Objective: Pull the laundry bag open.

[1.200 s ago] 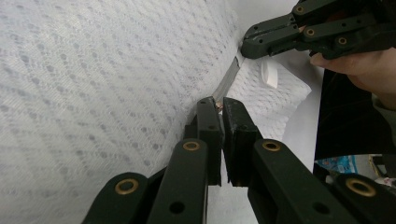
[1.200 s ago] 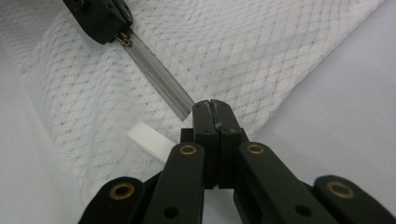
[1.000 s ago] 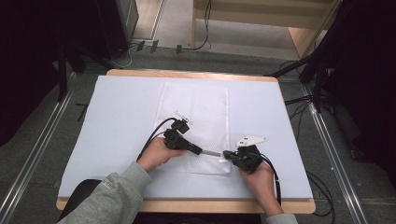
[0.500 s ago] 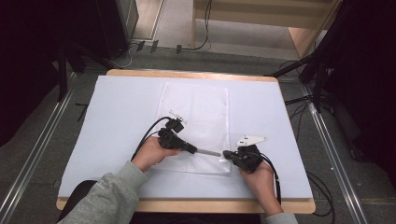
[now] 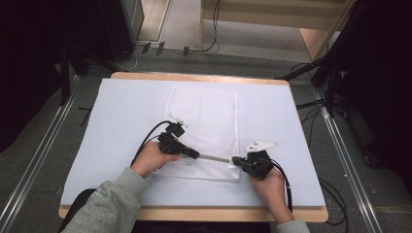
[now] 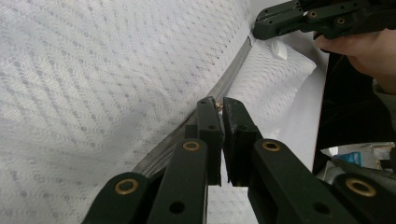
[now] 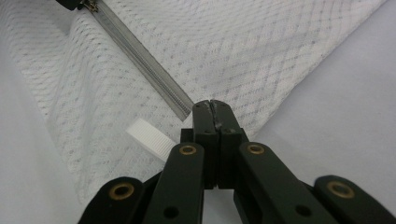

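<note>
High view: at the near edge of the counter [image 5: 121,102], the right tongs [image 5: 236,160] clamp the right end of the zipper [image 5: 214,157] on a white mesh bag [image 5: 204,111]. Left of them, the left tongs [image 5: 194,155] pinch the zipper's pull [image 6: 217,105]. Beyond, the bag lies flat toward the far edge.

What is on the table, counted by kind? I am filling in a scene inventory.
White mesh zip bag: 1
Grey zipper along the bag's near edge: 1
White ribbed fabric tab on the bag: 1
Black two-jaw tool, left and right: 2
Total: 5
</note>
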Action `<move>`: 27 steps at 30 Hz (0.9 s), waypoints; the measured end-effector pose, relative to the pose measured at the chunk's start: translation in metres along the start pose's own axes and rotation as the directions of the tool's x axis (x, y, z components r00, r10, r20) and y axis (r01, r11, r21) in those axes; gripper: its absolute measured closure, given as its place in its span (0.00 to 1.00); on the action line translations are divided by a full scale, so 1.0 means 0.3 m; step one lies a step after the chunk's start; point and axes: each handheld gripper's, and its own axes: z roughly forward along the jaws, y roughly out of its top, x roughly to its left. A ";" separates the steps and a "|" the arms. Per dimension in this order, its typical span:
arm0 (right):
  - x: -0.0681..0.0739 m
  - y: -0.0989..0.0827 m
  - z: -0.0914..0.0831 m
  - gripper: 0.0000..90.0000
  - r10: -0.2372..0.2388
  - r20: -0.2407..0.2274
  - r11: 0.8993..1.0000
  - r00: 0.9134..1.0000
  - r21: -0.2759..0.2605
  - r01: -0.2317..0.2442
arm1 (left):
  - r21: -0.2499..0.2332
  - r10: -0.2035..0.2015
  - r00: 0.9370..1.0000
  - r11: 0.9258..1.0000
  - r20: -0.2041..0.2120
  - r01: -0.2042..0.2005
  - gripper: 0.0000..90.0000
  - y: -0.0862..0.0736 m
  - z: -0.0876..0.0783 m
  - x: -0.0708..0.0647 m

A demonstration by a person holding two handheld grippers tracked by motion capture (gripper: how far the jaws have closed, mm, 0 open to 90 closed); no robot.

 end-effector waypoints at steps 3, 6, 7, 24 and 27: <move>-0.001 0.001 0.000 1.00 0.004 -0.001 1.000 1.000 0.001 -0.004 | -0.001 0.000 1.000 1.000 0.002 0.000 0.98 -0.005 -0.007 0.003; -0.002 0.001 0.000 1.00 0.004 -0.003 1.000 1.000 0.001 -0.004 | 0.004 0.001 1.000 1.000 -0.006 -0.001 0.98 -0.009 -0.011 0.002; -0.002 0.001 0.000 1.00 0.005 -0.004 1.000 1.000 0.002 -0.005 | 0.002 -0.002 1.000 1.000 -0.003 0.002 0.98 -0.010 -0.012 0.004; -0.004 0.003 0.001 1.00 0.002 -0.008 1.000 1.000 0.006 -0.002 | 0.006 -0.023 1.000 1.000 -0.004 0.023 0.98 -0.023 -0.030 0.024; -0.004 0.004 0.000 1.00 0.001 -0.007 1.000 1.000 0.006 -0.001 | 0.013 -0.022 1.000 1.000 -0.004 0.022 0.98 -0.025 -0.032 0.026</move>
